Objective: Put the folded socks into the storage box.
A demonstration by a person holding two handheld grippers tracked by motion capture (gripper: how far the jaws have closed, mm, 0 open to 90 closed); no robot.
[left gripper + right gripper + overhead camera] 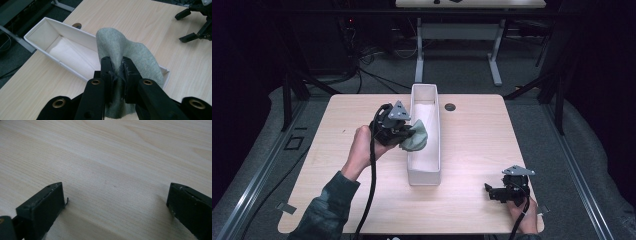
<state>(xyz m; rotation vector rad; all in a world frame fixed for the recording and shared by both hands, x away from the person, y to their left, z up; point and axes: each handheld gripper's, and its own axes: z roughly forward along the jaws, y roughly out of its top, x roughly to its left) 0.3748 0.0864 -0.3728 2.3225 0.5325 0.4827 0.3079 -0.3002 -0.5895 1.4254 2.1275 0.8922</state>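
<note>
A long white open box lies lengthwise in the middle of the table. My left gripper is shut on a grey-green knitted cloth and holds it over the box's left wall, about halfway along. In the left gripper view the cloth bulges out past the closed jaws, with the box beyond and below. My right gripper rests low near the table's front right corner, open, with bare wood between its jaws. It also appears in the left gripper view as the right gripper.
The wooden table has a round cable hole right of the box's far end. Beyond the table stand a white desk frame and cables on the floor. A dark frame post rises at the left.
</note>
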